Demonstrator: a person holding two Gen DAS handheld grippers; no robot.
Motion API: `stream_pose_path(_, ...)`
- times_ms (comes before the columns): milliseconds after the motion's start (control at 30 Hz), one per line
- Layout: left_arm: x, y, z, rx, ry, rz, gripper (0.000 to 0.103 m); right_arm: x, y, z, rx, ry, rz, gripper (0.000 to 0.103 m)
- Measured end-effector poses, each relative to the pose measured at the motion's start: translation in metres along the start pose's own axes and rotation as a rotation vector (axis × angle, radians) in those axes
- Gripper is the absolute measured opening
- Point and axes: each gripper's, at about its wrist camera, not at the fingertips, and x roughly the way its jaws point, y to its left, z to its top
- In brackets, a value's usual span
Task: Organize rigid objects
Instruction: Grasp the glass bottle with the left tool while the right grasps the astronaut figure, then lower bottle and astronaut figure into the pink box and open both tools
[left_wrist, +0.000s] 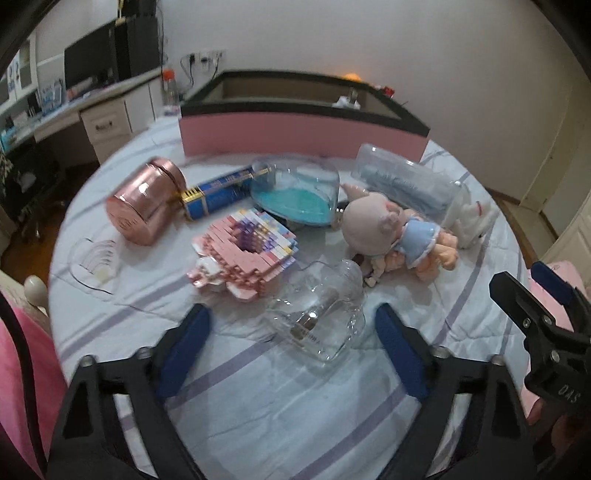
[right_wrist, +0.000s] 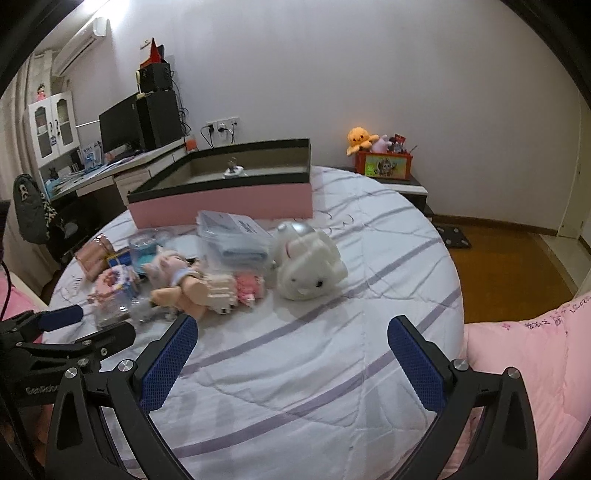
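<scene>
At the bottom of the left wrist view the left gripper (left_wrist: 291, 328) has its jaws spread wide over the striped white bedcover (left_wrist: 258, 406), gripping nothing; a clear glass bottle (left_wrist: 317, 317) lies on its side between and just beyond the blue pads. In the lower right of that view the right gripper (left_wrist: 532, 288) pokes in, and it too is empty. Seen from its own camera, the right gripper (right_wrist: 291, 347) hangs with jaws wide apart above bare cover in the lower middle of the frame, while the left gripper (right_wrist: 92, 325) shows at the lower left.

Just past the bottle, in the centre of the left view, sits a pink brick-built model (left_wrist: 247, 254), and to its right a doll in a blue dress (left_wrist: 399, 236) lies on its side. At left a rose-gold canister (left_wrist: 146, 201) is tipped over, touching a blue and gold tube (left_wrist: 221, 192). Behind the model rests a clear case with blue inside (left_wrist: 299, 192), and in the upper right a clear packet (left_wrist: 402, 177).

In the right view a white rabbit toy (right_wrist: 310, 266) lies right of the heap. Farthest back on the bed stands the pink box (right_wrist: 221, 201), open-topped, with a small figure (right_wrist: 232, 168) inside
</scene>
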Motion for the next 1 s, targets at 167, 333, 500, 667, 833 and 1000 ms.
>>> stream_pose_path(167,-0.002,-0.002,0.002,0.014,-0.022,0.007,0.057,0.011,-0.008,0.003,0.009,0.018,-0.007,0.103)
stream_pose_path(333,-0.014,0.009,0.000,0.011,-0.031,0.007,0.052,0.021,-0.013,0.015,0.005,0.013,-0.033,0.103)
stream_pose_path(500,-0.029,0.011,0.004,0.016,-0.069,-0.017,0.052,0.046,-0.017,0.033,-0.017,0.050,-0.080,0.103)
stream_pose_path(667,-0.033,0.018,0.016,-0.006,-0.087,-0.045,0.052,0.073,-0.015,0.047,-0.044,0.120,-0.038,0.103)
stream_pose_path(833,-0.033,0.013,0.023,0.006,-0.092,-0.054,0.052,0.093,-0.016,0.052,-0.040,0.180,0.046,0.056)
stream_pose_path(1000,-0.035,0.005,0.033,0.033,-0.100,-0.092,0.052,0.086,-0.015,0.050,-0.041,0.159,0.102,0.056)
